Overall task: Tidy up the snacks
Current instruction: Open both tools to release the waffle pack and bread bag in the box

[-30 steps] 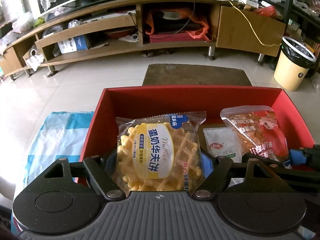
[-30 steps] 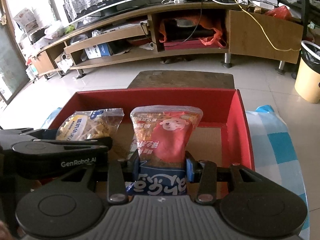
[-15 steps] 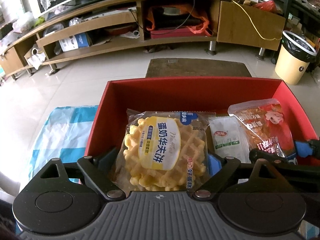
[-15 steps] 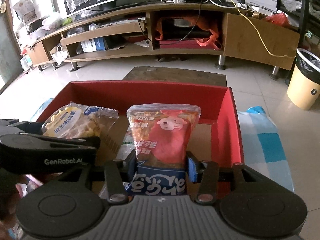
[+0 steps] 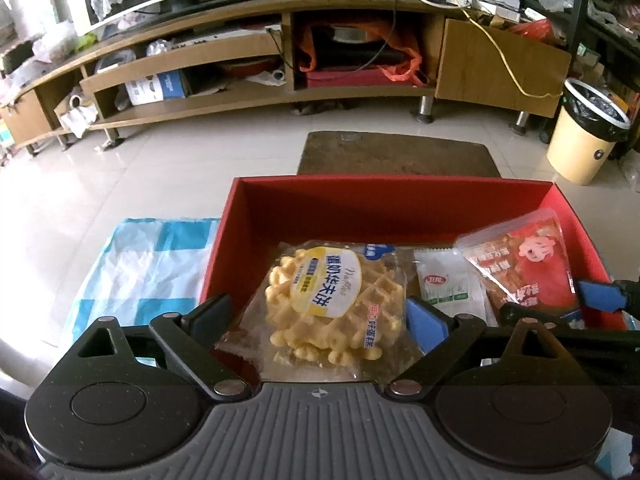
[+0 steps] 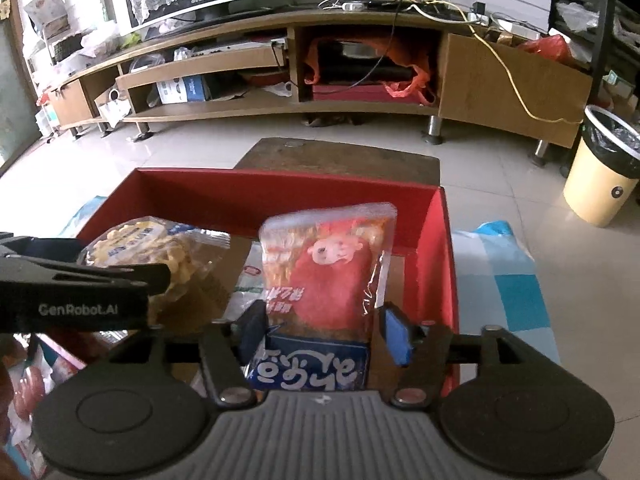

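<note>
Both packets sit inside the red box (image 5: 384, 200). The waffle packet (image 5: 328, 304) lies between the left hand-held gripper (image 5: 320, 320), whose jaws have just been opening. The right hand-held gripper (image 6: 320, 332) has been spreading too, pads off the red snack bag (image 6: 328, 272), which stands lengthwise away from it toward the box's far wall.

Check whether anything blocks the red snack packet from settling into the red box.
Nothing visible does. The red snack packet already stands inside the red box, between the jaws of the right gripper, which have just been opening. A white sachet lies beside it.
</note>
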A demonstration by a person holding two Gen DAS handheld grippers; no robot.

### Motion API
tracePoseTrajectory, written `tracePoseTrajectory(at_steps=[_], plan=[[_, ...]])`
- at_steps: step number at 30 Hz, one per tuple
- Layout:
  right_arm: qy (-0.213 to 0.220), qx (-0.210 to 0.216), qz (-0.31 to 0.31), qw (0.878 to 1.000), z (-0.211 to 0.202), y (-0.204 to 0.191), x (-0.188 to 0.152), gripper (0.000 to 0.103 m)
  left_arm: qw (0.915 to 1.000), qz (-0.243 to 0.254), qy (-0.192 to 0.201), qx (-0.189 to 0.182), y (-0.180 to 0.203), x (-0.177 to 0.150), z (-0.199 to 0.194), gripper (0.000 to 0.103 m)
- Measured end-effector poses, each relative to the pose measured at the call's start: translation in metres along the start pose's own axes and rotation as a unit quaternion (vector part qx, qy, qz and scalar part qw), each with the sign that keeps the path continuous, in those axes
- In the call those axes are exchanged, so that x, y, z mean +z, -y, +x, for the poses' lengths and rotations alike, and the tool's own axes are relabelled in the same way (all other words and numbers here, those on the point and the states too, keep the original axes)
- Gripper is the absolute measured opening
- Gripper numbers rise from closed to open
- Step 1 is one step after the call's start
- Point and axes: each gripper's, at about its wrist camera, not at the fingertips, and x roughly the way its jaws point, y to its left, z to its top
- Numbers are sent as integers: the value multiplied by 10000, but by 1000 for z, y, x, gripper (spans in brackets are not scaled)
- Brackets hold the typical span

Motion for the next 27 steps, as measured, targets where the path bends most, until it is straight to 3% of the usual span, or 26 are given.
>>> tracePoseTrajectory(at_steps=[27], plan=[[277,105,41,9996,-47,-1,-12,61,9996,279,-57,-6,-5,-20,-30,102]])
